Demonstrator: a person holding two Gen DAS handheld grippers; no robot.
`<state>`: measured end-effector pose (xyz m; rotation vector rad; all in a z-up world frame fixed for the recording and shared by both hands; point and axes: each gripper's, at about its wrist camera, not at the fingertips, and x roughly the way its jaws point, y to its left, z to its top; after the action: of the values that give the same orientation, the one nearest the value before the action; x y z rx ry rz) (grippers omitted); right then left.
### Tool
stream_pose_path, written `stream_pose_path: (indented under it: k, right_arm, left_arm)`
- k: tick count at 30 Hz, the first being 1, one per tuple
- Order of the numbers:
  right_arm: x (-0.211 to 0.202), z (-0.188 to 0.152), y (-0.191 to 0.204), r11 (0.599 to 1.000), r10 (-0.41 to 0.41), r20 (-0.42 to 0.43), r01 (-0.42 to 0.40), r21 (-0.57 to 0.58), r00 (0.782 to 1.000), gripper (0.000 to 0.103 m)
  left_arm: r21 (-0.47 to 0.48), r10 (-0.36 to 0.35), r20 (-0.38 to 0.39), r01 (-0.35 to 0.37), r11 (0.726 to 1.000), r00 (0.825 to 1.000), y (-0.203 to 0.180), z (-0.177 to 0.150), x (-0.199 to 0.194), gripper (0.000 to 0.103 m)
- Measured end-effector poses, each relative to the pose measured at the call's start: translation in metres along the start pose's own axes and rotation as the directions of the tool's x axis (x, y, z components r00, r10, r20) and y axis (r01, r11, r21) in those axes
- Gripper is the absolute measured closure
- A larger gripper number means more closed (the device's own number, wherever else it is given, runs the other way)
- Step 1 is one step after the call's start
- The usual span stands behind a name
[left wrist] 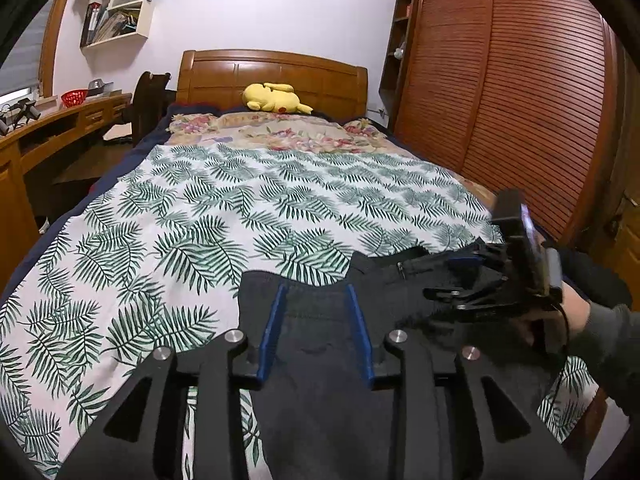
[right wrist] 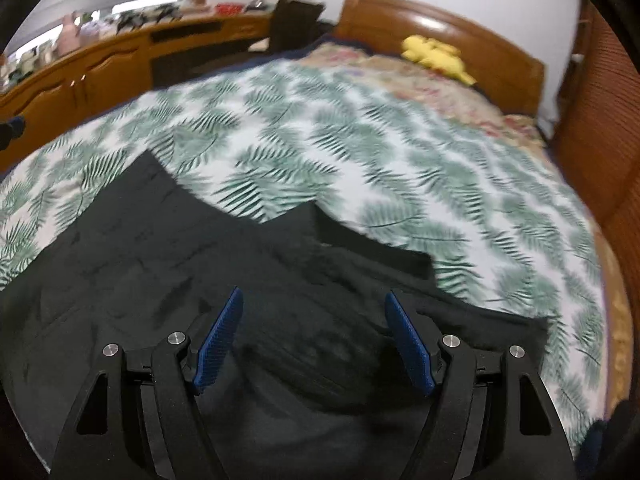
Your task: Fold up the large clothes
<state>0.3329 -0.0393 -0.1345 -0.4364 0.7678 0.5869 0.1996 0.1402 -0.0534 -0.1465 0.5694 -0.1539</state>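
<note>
Leafy green-and-white bed cover [left wrist: 192, 216] has a big dark cloth garment [right wrist: 168, 280] lying on it; left gripper [left wrist: 316, 332] and right gripper [right wrist: 316, 340] both hang wide open above it, holding nothing

Your left view is sharp and evenly lit; your right view smears with motion blur, both fisheye-bent at edges

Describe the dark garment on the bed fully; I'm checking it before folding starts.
The dark garment is black to charcoal, a soft matte fabric, lying fairly flat but wrinkled on the leaf-print bedspread at the bed's near end. A zipper or metal fastener shows near its far edge. Its far outline is jagged, with pointed corners. Both open grippers, left gripper and right gripper, hover over it, gripping nothing.
</note>
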Motion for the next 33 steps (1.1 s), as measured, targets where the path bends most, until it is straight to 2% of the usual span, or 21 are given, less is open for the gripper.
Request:
stream_pose_path:
  k: [7,12,13,15,16,18,20,25,31,32,33]
  right_arm:
    - [0.043,-0.002,0.002,0.999,0.018,-0.158,-0.022,-0.029,0.987,0.029]
    - [0.049,-0.005,0.004,0.996,0.069,-0.216,-0.079,-0.04,0.974,0.048]
    - [0.053,-0.007,0.006,0.993,0.098,-0.246,-0.112,-0.042,0.964,0.05]
    - [0.057,-0.011,0.013,0.991,0.072,-0.274,-0.099,-0.086,0.959,0.051]
    - [0.058,-0.013,0.017,0.99,0.069,-0.284,-0.102,-0.101,0.956,0.058]
    - [0.06,-0.016,0.02,0.986,0.099,-0.299,-0.134,-0.1,0.949,0.086]
    - [0.06,-0.018,0.027,0.979,0.121,-0.303,-0.164,-0.12,0.945,0.097]
    - [0.062,-0.019,0.035,0.978,0.087,-0.286,-0.137,-0.159,0.954,0.102]
    - [0.062,-0.016,0.023,0.989,0.089,-0.27,-0.116,-0.088,0.959,0.103]
    - [0.061,-0.015,0.02,0.99,0.103,-0.266,-0.124,-0.064,0.959,0.101]
    - [0.059,-0.015,0.017,0.99,0.116,-0.262,-0.132,-0.046,0.958,0.095]
  left_arm:
    - [0.008,-0.001,-0.03,0.002,1.0,1.0,0.001,-0.008,0.006,0.071]
    - [0.013,-0.013,-0.034,0.013,1.0,0.999,-0.003,-0.009,0.009,0.07]
    - [0.015,-0.014,-0.035,0.015,1.0,0.999,-0.004,-0.009,0.008,0.07]
    - [0.018,-0.017,-0.037,0.018,1.0,0.999,-0.006,-0.009,0.01,0.07]
    - [0.022,-0.019,-0.039,0.02,1.0,0.999,-0.007,-0.009,0.01,0.07]
    - [0.028,-0.021,-0.043,0.022,0.999,0.999,-0.01,-0.009,0.011,0.07]
    - [0.034,-0.02,-0.047,0.021,0.999,0.999,-0.011,-0.01,0.012,0.07]
    - [0.038,-0.019,-0.051,0.021,0.999,0.999,-0.012,-0.011,0.014,0.07]
    - [0.036,-0.033,-0.053,0.035,0.999,0.998,-0.013,-0.012,0.017,0.069]
    - [0.035,-0.039,-0.057,0.041,0.999,0.998,-0.014,-0.013,0.019,0.069]
    - [0.034,-0.046,-0.063,0.048,0.998,0.997,-0.014,-0.014,0.021,0.069]
